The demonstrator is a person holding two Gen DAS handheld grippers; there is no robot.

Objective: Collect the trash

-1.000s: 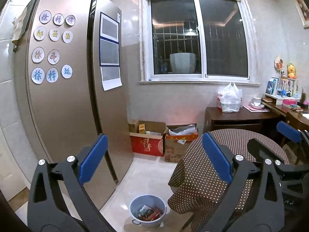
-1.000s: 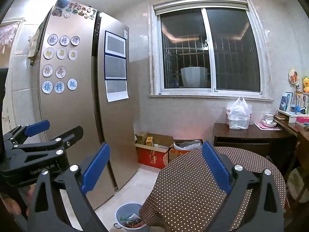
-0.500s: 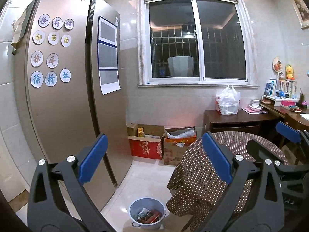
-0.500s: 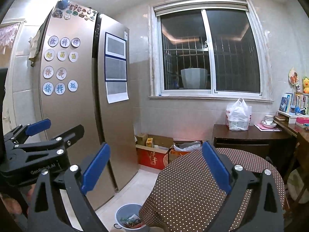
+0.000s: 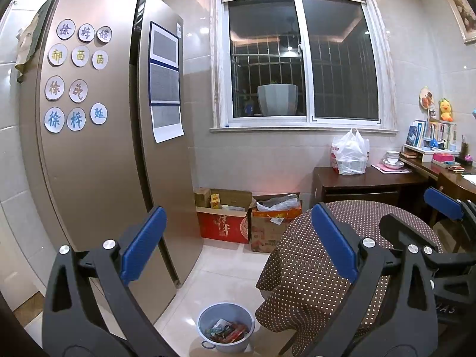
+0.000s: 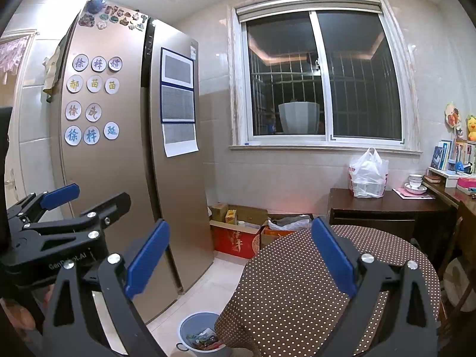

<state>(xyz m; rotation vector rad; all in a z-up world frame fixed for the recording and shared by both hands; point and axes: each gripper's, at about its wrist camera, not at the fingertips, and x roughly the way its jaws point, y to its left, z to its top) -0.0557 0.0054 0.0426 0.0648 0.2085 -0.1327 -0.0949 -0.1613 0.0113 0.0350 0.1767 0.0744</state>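
Note:
A small blue-grey trash bin (image 5: 226, 328) with colourful wrappers inside stands on the floor by the round table; it also shows in the right wrist view (image 6: 198, 334), partly hidden by the table edge. My left gripper (image 5: 238, 238) is open and empty, held high above the floor. My right gripper (image 6: 241, 253) is open and empty, over the table's near edge. The right gripper shows at the right edge of the left wrist view (image 5: 443, 238); the left gripper shows at the left of the right wrist view (image 6: 59, 217).
A round table with a brown dotted cloth (image 5: 333, 255) stands at the right. A tall fridge (image 5: 113, 148) fills the left. Cardboard boxes (image 5: 226, 217) sit against the wall under the window. A white plastic bag (image 5: 349, 156) rests on a dark wooden cabinet (image 5: 366, 181).
Both views have tilted up slightly and the scene has shifted a little lower in frame. Both grippers stay open and empty.

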